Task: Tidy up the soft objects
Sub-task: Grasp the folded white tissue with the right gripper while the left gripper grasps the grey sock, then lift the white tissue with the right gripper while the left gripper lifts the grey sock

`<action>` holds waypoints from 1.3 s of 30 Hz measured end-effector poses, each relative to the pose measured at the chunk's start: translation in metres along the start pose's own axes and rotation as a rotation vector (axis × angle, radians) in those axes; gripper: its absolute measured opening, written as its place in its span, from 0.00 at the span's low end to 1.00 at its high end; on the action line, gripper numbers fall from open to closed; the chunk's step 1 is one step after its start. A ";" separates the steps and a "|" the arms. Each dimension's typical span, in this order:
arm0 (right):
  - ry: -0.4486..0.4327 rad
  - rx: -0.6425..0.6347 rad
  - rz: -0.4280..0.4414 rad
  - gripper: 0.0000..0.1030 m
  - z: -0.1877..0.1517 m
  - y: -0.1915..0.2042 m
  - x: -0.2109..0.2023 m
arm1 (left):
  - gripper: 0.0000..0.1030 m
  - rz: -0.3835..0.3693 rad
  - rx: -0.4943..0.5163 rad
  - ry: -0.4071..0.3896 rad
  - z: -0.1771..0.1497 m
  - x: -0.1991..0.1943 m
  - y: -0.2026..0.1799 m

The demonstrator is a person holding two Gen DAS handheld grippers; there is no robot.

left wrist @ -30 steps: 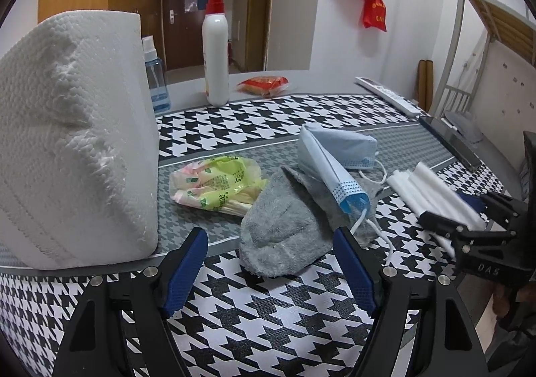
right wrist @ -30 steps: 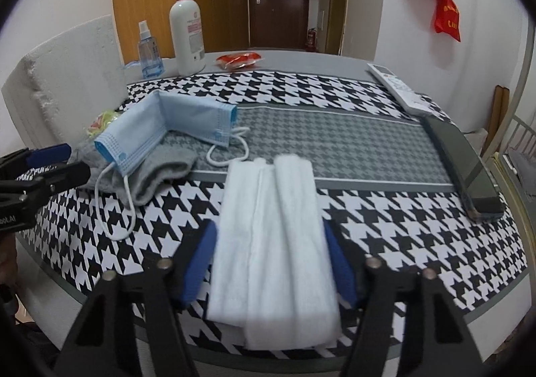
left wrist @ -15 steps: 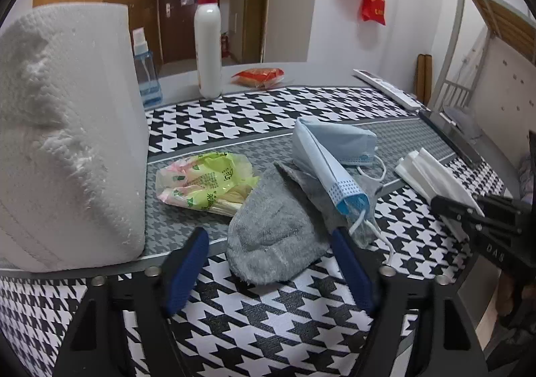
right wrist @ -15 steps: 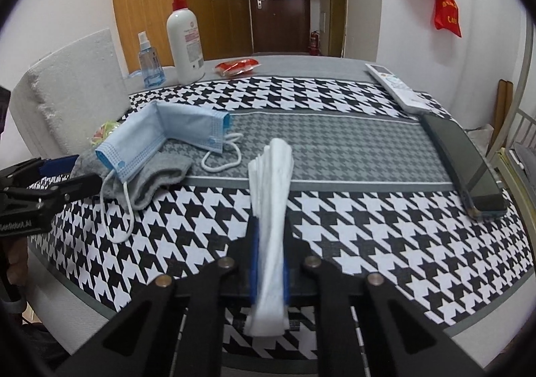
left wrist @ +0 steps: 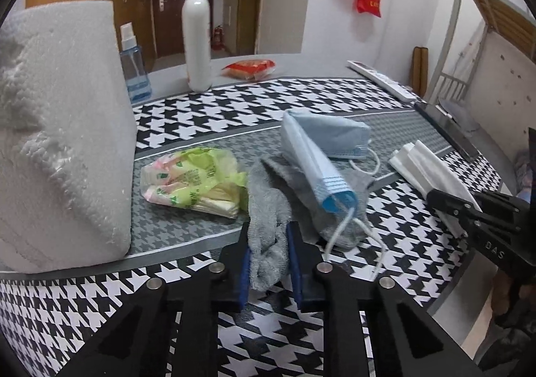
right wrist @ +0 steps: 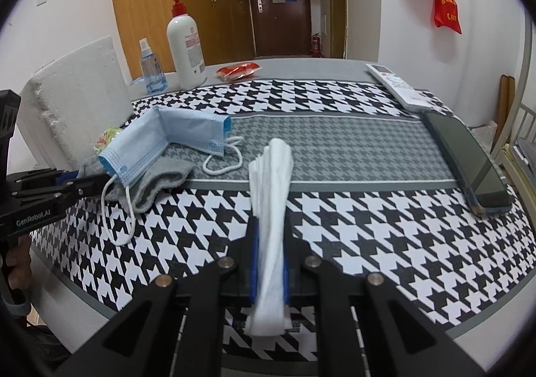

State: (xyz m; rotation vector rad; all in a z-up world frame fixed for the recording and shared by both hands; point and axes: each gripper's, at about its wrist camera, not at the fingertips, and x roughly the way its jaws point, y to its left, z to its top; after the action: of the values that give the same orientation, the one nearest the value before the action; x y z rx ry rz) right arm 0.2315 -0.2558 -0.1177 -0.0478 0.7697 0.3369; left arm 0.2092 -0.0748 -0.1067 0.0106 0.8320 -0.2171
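Note:
My left gripper [left wrist: 268,243] is shut on the near end of a grey sock [left wrist: 268,209], which lies on the houndstooth cloth [left wrist: 301,326]. A blue face mask [left wrist: 315,155] lies folded across the sock, its ear loops trailing. My right gripper [right wrist: 269,256] is shut on a folded white cloth [right wrist: 271,196], squeezed edge-up above the table. The right gripper [left wrist: 469,209] and white cloth [left wrist: 425,162] show at the right of the left wrist view. The left gripper [right wrist: 83,186], sock [right wrist: 157,182] and mask [right wrist: 174,135] show at the left of the right wrist view.
A big paper towel roll [left wrist: 60,129] stands at the left. A green-yellow tissue packet [left wrist: 191,179] lies beside the sock. A pump bottle [left wrist: 197,32], spray bottle [left wrist: 134,65] and red packet [left wrist: 251,67] stand at the back. A remote [right wrist: 398,85] and phone [right wrist: 469,162] lie at the right.
The right gripper closed on the white cloth and pinched it edge-up. The left gripper moved in and closed on the grey sock's near end.

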 end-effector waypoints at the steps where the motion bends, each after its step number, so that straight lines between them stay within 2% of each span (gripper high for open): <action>1: -0.005 0.000 0.001 0.14 0.000 0.000 -0.001 | 0.18 -0.004 0.007 -0.007 0.001 -0.002 -0.001; 39: -0.171 -0.021 0.044 0.14 0.024 0.021 -0.055 | 0.18 0.041 0.051 -0.305 0.034 -0.089 0.003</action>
State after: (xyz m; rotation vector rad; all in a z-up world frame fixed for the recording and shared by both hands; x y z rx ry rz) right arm 0.2041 -0.2477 -0.0605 -0.0215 0.5986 0.3855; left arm 0.1763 -0.0584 -0.0188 0.0415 0.5222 -0.1950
